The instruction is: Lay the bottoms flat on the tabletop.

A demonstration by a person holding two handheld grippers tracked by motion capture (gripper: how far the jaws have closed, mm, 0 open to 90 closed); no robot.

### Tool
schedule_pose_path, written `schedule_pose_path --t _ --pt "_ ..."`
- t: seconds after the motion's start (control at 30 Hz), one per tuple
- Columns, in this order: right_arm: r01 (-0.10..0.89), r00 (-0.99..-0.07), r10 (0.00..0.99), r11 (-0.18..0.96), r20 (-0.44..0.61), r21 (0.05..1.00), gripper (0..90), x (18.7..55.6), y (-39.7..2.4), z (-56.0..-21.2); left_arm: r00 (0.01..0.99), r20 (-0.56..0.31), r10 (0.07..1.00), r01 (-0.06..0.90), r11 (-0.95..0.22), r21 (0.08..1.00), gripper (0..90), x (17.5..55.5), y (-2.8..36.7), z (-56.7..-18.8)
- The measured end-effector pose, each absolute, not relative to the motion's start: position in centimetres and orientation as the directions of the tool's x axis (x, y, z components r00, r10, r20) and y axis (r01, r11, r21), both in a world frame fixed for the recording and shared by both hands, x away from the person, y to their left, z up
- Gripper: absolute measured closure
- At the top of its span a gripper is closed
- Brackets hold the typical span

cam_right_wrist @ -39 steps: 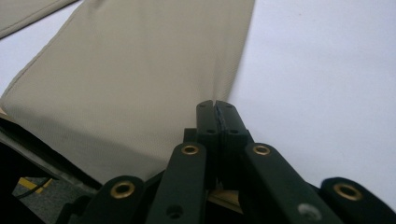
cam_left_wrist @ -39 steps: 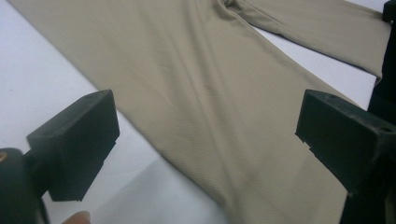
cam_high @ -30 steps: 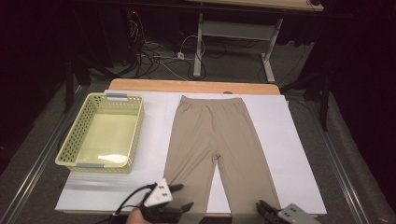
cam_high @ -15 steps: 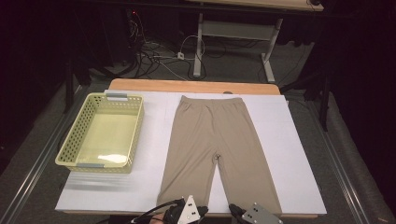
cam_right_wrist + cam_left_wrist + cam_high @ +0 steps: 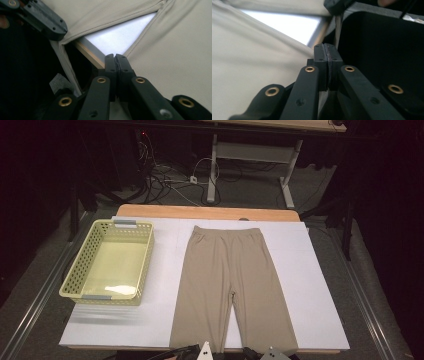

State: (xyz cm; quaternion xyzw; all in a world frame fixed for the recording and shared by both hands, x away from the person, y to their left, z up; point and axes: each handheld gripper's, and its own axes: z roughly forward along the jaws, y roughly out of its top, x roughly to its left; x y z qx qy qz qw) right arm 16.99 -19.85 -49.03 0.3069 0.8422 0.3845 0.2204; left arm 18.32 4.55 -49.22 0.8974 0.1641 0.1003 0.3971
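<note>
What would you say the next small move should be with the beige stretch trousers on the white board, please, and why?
Probably lift both hems and carry them toward the waistband to fold the beige stretch trousers in half. The left gripper and right gripper sit closed at the leg ends; the cloth lies flat on the white board.

left gripper (image 5: 200, 354): cut off by the bottom edge of the high view; I see just its grey plate tip and some cable.
right gripper (image 5: 272, 355): also cut by that bottom edge, with little more than its plate corner showing.
my hands: below the high view's frame.
trousers (image 5: 232, 285): the leg hems run to the table's near edge; my closed jaws cover the hem in both gripper views, so I cannot see how much cloth they pinch.
basket (image 5: 107, 265): its near wall blurs into a smear on the white board (image 5: 310, 285).
cloth in the left gripper view: soft, out of focus.
floor cables (image 5: 165, 180): too dim to sort out.
</note>
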Motion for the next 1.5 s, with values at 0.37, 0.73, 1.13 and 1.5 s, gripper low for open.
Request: schedule_pose_path --t 0.37,0.73,1.13,1.5 --pt "0.356 -0.708 0.705 0.411 -0.044 0.839 61.1 17.8 -20.5 -48.4 0.875 -0.024 0.484 0.292 -0.486 0.824 46.2 19.9 7.2 -48.5" --pt "0.366 -0.681 0.732 0.319 0.017 0.874 27.8 20.0 -20.6 -48.7 0.771 -0.125 0.625 0.419 -0.349 0.838 15.4 21.8 12.5 -47.5" --pt "0.359 -0.621 0.784 0.267 0.016 0.895 0.3 21.6 -21.0 -48.4 0.647 -0.152 0.747 0.48 -0.244 0.843 0.0 22.9 16.7 -47.1" --pt "0.328 -0.63 0.776 0.277 -0.01 0.903 0.2 22.4 -20.0 -47.4 0.641 -0.156 0.751 0.506 -0.261 0.822 0.0 23.2 17.2 -47.1"
